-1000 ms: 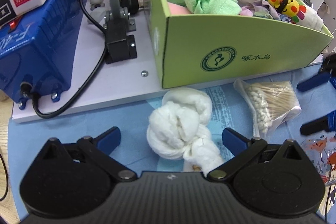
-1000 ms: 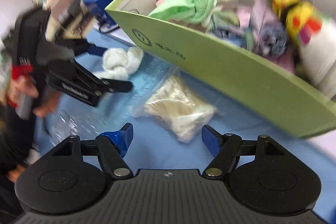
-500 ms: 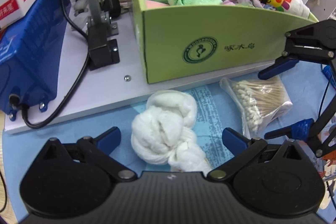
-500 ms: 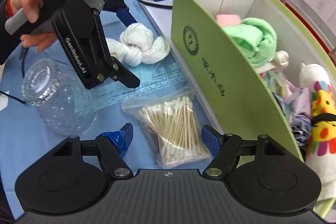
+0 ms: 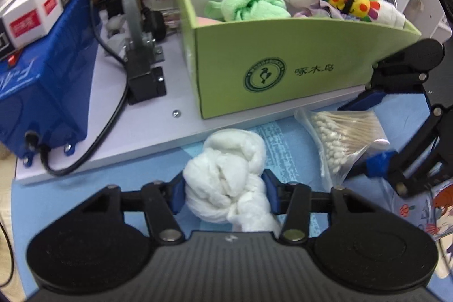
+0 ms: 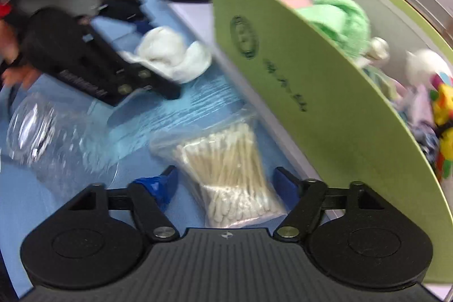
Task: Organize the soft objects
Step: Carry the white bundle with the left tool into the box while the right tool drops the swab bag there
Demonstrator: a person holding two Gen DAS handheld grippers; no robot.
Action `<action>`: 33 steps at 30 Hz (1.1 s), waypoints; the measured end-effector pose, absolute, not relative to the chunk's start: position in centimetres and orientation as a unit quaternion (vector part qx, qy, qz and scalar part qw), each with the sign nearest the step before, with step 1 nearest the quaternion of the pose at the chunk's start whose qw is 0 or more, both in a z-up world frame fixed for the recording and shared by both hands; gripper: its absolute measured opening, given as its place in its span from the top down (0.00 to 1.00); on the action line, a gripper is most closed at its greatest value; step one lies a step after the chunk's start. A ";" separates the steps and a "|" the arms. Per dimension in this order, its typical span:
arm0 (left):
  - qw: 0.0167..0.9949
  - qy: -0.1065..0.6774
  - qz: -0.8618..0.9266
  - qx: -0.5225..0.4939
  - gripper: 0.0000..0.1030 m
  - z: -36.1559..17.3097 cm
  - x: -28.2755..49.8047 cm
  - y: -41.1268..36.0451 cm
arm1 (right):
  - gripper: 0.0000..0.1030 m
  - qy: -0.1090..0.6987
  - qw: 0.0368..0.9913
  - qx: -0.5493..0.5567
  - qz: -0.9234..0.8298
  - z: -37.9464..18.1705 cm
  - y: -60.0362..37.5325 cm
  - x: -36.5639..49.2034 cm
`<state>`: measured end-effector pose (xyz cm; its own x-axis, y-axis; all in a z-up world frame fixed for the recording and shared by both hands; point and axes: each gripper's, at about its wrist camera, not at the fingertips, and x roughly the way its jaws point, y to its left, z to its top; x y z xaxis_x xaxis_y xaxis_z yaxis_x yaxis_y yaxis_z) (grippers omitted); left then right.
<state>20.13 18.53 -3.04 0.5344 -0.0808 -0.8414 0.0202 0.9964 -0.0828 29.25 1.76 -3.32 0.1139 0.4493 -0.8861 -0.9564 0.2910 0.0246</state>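
Right now the left gripper (image 5: 225, 193) pinches the white cloth bundle (image 5: 226, 183); the green box (image 5: 283, 70) lies straight ahead, beyond it. The right gripper (image 6: 226, 183), spread, straddles the cotton-swab bag (image 6: 226, 169).

My two claws, low over the mat.
My left gripper (image 5: 223, 196) pinches the white cloth bundle (image 5: 226, 169); my right gripper (image 6: 226, 183) gapes wide, holding nothing.

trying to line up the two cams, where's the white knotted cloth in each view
Left wrist: the white knotted cloth sits bottom centre, squeezed between the left tongs.
Right wrist: the cloth shows upper left of centre, partly behind the left tongs.
Shared landmark: the green box, just beyond the cloth.
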 end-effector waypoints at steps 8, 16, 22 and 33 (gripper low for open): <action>0.898 0.437 -0.021 -0.051 0.52 1.1 16.8 19.7 | 0.77 0.417 0.710 -0.257 0.506 0.2 -0.2 26.8; 0.919 0.386 -0.039 -0.064 0.52 7.0 17.9 19.8 | 0.76 0.351 0.777 -0.195 0.485 7.4 -5.2 25.8; 0.929 0.360 -0.044 -0.069 0.51 10.4 25.3 18.4 | 0.76 0.314 0.840 -0.150 0.416 9.4 -5.5 31.4; 0.922 0.385 0.016 -0.036 0.06 6.8 32.1 18.2 | 0.69 0.349 0.832 -0.103 0.419 4.9 -2.9 37.6</action>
<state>32.12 18.21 6.84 0.7033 0.0024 -0.7109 -0.0581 0.9968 -0.0541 37.61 -2.89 4.92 0.4056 0.6246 -0.6674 -0.7684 0.6284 0.1212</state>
